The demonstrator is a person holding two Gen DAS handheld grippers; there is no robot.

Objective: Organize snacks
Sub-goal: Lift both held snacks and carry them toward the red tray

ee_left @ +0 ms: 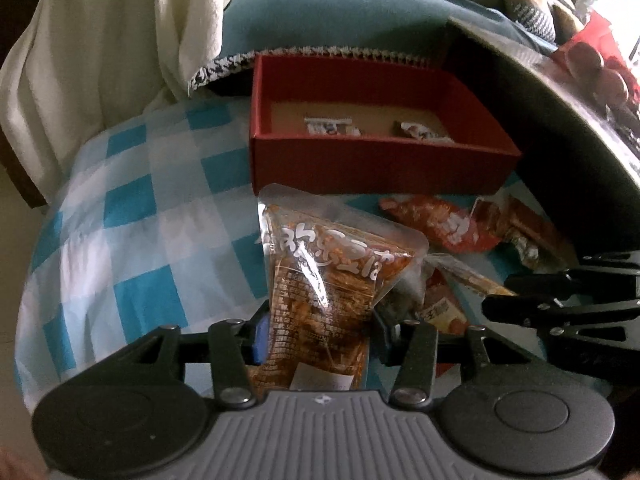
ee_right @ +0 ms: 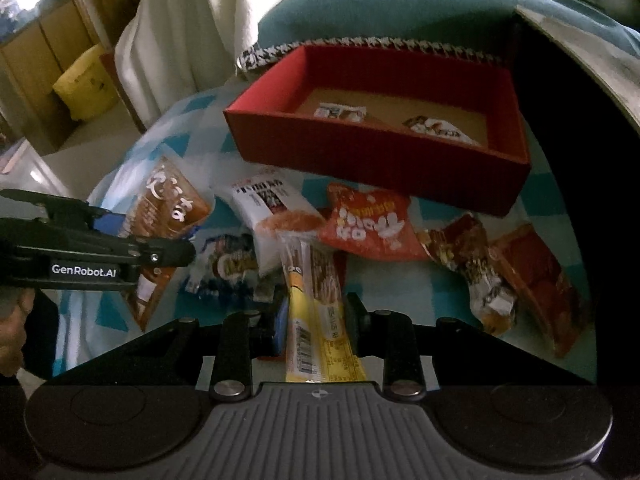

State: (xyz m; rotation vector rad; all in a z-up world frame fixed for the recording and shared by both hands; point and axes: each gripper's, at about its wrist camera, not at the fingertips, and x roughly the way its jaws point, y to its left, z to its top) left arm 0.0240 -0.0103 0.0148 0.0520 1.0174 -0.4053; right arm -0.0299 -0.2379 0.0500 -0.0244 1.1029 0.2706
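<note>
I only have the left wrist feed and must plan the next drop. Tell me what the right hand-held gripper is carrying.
Observer: The right hand-held gripper is shut on a long yellow snack stick, pointing toward the red box.
Operator: Report what lies left of that stick; my packet blocks it.
Observer: A blue-and-white packet lies flat on the checked cloth, beside a white packet.
Operator: Confirm my own grip from outside.
Observer: The left hand-held gripper shows from the side in the right wrist view, clamping the orange-brown packet above the cloth.
</note>
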